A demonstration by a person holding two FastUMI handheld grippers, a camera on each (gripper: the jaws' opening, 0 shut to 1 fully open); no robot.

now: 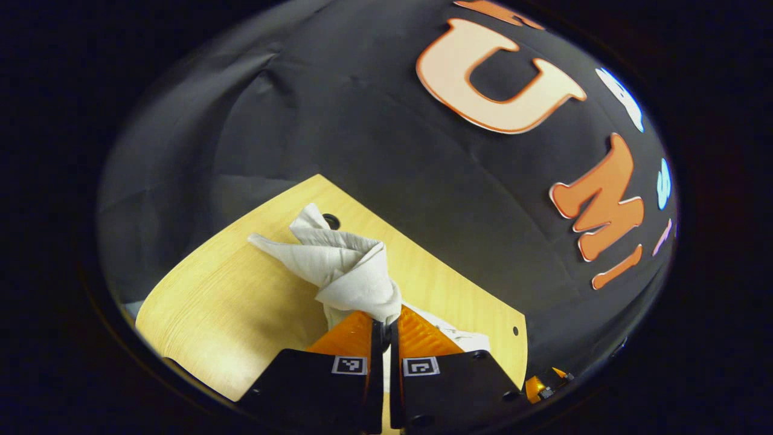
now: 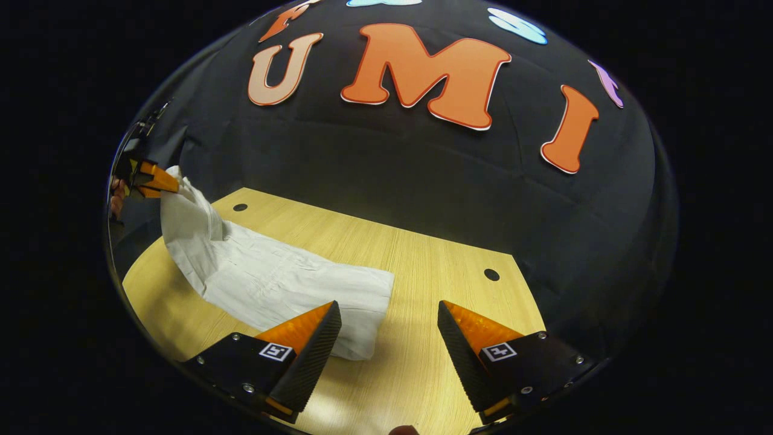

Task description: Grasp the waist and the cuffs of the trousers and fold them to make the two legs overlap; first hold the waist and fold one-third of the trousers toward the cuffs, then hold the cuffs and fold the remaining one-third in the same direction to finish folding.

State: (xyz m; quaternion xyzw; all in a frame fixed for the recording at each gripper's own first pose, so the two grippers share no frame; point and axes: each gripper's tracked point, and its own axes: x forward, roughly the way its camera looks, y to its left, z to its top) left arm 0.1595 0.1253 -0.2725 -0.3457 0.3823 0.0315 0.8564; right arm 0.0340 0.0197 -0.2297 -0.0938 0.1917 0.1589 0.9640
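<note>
While the table is carrying most of the cloth, the trousers are lying w/ long axis running from the raised far-left end down to the free end just ahead of the R gripper. That free end is sitting left of centre, beside R's left finger, not between the two. R is standing wide open, holding nothing. L gripper is pinching a bunched end of the trousers, fingers nearly together on fabric, lifted off the wood. Judgement: R is nearer the free end; needs a small shift left before closing.
</note>
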